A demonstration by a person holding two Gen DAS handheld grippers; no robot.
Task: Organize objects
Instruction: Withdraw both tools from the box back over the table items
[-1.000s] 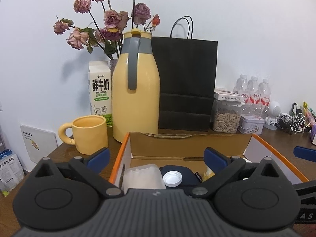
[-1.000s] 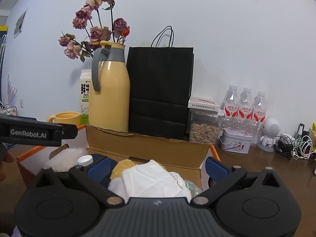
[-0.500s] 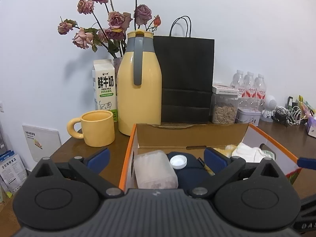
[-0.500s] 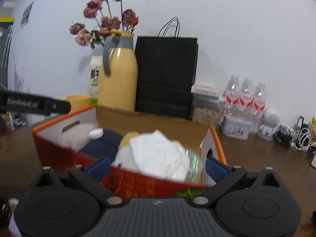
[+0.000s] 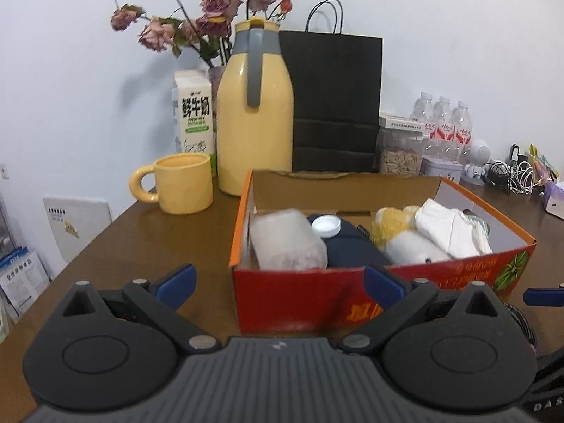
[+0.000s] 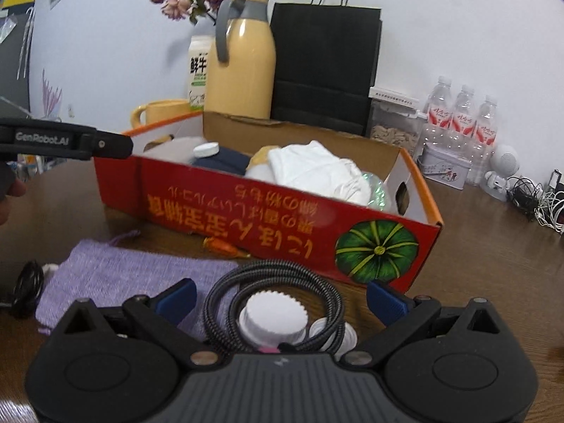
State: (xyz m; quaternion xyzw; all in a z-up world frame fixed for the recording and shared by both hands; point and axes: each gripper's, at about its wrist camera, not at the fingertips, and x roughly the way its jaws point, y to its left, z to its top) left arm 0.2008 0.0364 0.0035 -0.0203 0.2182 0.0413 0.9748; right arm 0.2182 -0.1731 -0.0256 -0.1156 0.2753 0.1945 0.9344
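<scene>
Both hand-held grippers gape wide, empty. Right one [image 6: 280,299], low centre: limp braided cable [image 6: 225,294]; pinch its bundled coil.

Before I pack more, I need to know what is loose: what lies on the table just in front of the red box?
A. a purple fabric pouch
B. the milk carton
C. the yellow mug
A: the purple fabric pouch lies flat before the red box, beside a coiled braided cable.

White wall [image 5: 440,17] behind brown wood table [image 5: 148,232]. Dark panel [image 6: 14,60] at far left of wall in right view. Even, soft light.
</scene>
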